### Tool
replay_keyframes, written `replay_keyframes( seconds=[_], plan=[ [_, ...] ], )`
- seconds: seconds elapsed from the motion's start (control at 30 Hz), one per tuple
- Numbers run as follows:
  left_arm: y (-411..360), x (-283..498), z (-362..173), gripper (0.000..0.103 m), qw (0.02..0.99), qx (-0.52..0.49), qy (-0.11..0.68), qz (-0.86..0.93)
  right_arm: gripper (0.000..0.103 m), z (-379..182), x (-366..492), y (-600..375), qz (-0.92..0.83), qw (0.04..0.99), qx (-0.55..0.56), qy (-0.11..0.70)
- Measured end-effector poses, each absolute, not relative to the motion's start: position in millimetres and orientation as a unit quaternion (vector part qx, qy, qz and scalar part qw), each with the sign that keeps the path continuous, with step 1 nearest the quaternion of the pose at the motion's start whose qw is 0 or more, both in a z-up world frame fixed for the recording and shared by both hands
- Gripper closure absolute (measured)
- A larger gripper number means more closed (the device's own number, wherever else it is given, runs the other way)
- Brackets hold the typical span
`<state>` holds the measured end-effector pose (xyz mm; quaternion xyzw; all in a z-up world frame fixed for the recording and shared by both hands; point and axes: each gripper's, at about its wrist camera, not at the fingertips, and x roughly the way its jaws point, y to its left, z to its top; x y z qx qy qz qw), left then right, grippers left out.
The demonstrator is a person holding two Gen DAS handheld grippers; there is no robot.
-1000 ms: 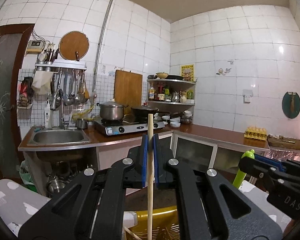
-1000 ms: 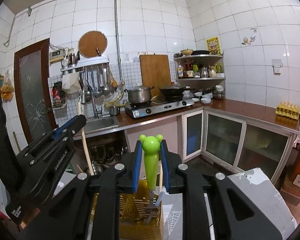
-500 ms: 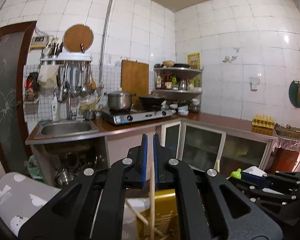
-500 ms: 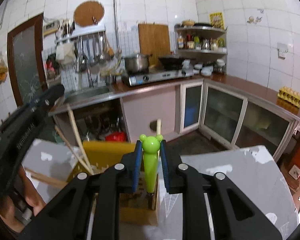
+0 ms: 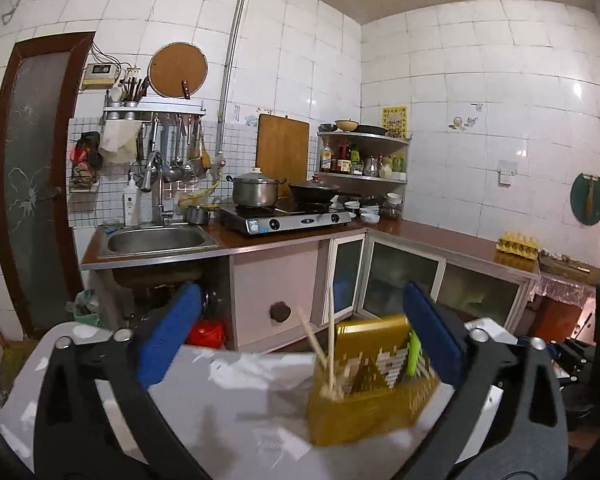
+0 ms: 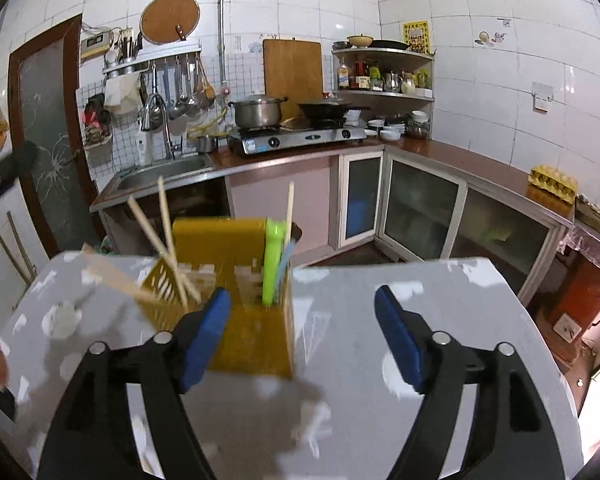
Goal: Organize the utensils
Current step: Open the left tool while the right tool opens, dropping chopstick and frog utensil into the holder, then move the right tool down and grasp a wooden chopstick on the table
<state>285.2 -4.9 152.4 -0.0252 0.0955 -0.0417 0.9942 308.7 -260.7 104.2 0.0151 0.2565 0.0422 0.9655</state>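
Observation:
A yellow plastic utensil holder [image 5: 364,392] [image 6: 252,320] stands on a grey patterned table [image 6: 400,300]. Wooden chopsticks [image 5: 324,348] [image 6: 168,240] lean in its left part. A green-handled utensil [image 6: 271,268] [image 5: 414,356] stands upright in its right part, beside another chopstick [image 6: 289,216]. My left gripper [image 5: 300,332] is open and empty, held back from the holder. My right gripper [image 6: 302,320] is open and empty, just in front of the holder.
Behind the table runs a kitchen counter with a sink [image 5: 156,240], a gas stove [image 5: 284,220] with a pot and a wok, and corner shelves [image 5: 364,160]. An egg tray [image 6: 554,178] sits on the right counter. A door [image 5: 32,168] is at the left.
Both grippers have opened, let go of the chopstick and the green-handled utensil, and drawn back. Both utensils now stand in the yellow holder.

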Motion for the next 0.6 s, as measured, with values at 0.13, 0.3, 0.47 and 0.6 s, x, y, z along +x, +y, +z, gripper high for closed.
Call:
replay_keyframes(
  seconds=[0.13,0.3,0.47,0.6],
  plan=[
    [7,254,125,0.005,0.990,0.001,0.136,-0.033,0.024,82,279,-256,0.044,0.959,0.005,0.282],
    [35,227,80,0.005,0.980,-0.010,0.197,-0.013,0.024,47,247,-248,0.048,0.949,0.002,0.310],
    [59,213,30,0.005,0.964,-0.029,0.263,0.000,0.024,16,229,-234,0.058,0.939,0.005,0.340],
    [71,206,6,0.005,0.956,-0.032,0.292,0.010,0.024,0,217,-222,0.062,0.935,-0.003,0.350]
  ],
)
